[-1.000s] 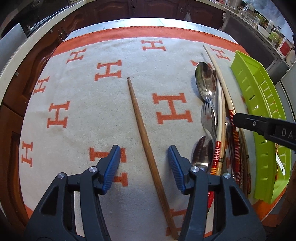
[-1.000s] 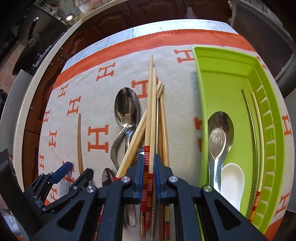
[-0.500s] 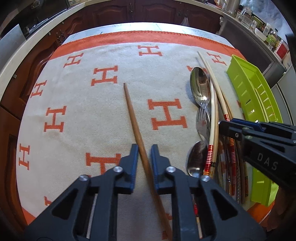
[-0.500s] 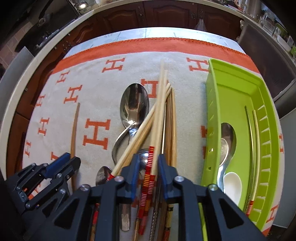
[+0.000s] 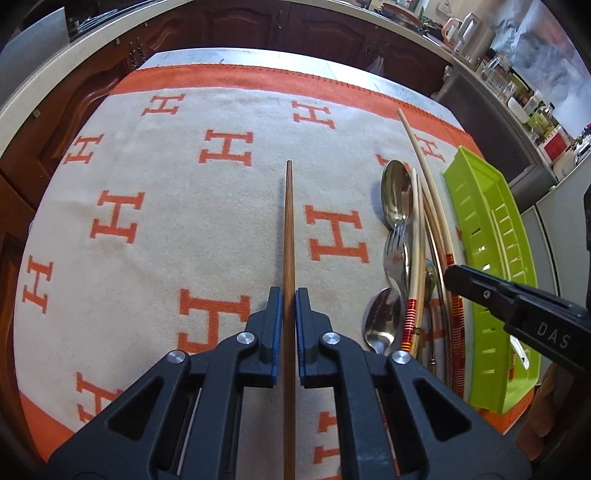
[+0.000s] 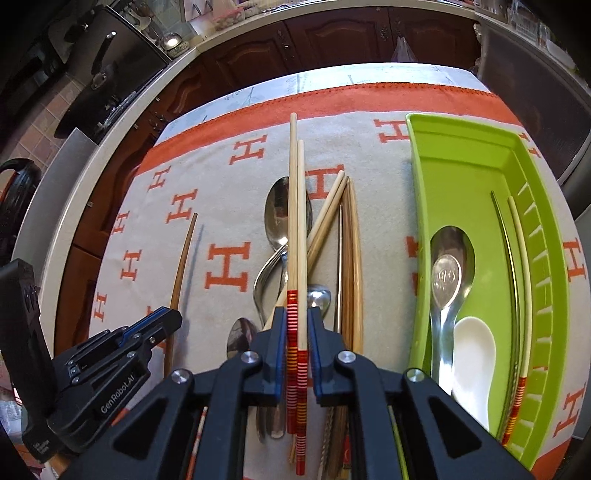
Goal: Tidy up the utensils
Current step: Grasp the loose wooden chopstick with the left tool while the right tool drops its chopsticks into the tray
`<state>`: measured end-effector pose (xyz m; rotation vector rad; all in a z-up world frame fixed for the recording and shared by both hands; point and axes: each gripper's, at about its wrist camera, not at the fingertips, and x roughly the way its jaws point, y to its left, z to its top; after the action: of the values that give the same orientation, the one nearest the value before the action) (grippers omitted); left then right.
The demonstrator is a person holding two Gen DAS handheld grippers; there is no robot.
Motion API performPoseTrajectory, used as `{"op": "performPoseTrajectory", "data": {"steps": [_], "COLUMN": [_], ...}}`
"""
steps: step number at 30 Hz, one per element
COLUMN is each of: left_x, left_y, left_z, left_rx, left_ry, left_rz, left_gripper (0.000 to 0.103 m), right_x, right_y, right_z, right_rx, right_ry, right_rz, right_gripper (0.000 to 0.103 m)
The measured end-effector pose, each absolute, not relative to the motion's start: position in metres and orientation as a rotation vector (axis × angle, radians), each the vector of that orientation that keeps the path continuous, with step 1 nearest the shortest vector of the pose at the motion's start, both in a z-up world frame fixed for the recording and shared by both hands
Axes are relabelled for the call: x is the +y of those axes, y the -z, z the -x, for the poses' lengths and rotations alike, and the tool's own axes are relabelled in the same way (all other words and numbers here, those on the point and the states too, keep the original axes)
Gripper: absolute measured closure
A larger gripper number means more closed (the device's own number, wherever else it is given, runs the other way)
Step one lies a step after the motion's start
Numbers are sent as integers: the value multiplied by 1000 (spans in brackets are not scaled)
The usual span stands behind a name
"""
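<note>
My left gripper [image 5: 289, 295] is shut on a long brown wooden chopstick [image 5: 289, 221], which runs straight ahead between the blue pads. In the right wrist view this brown chopstick [image 6: 181, 266] casts a shadow on the cloth beside it. My right gripper [image 6: 297, 325] is shut on two pale chopsticks with red striped bands [image 6: 296, 221], held over a pile of metal spoons [image 6: 280, 214], a fork [image 5: 394, 247] and more wooden chopsticks [image 6: 351, 258]. The green tray [image 6: 421, 221] to the right holds a metal spoon [image 6: 447, 273], a white spoon [image 6: 472, 347] and two thin chopsticks [image 6: 517, 258].
A beige cloth with orange H marks [image 5: 184, 206] covers the table. Dark wooden cabinets [image 5: 240, 26] and a pale counter edge [image 5: 55, 74] curve around the far and left sides. Bottles and jars [image 5: 517, 85] stand on the counter at the far right.
My left gripper went from open to shut on the brown chopstick, which now lines up with the fingers and looks raised. The right gripper stayed shut on the two striped chopsticks.
</note>
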<state>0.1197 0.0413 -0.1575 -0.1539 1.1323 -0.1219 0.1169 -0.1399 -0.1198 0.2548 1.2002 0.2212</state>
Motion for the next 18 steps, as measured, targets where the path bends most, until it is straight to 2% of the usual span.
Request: {"op": "performPoseTrajectory", "data": {"steps": [10, 18], "left_x": [38, 3], "left_y": [127, 87], "left_z": [-101, -89], "left_rx": [1102, 1059], "left_ry": [138, 221], "left_rz": [172, 141], "left_gripper": [99, 99], "right_x": [-146, -174], "right_y": [111, 90], "right_z": [-98, -79], "right_rx": [1188, 1154], "right_ry": [-269, -291], "right_rz": [-286, -349], "right_gripper": [92, 92]}}
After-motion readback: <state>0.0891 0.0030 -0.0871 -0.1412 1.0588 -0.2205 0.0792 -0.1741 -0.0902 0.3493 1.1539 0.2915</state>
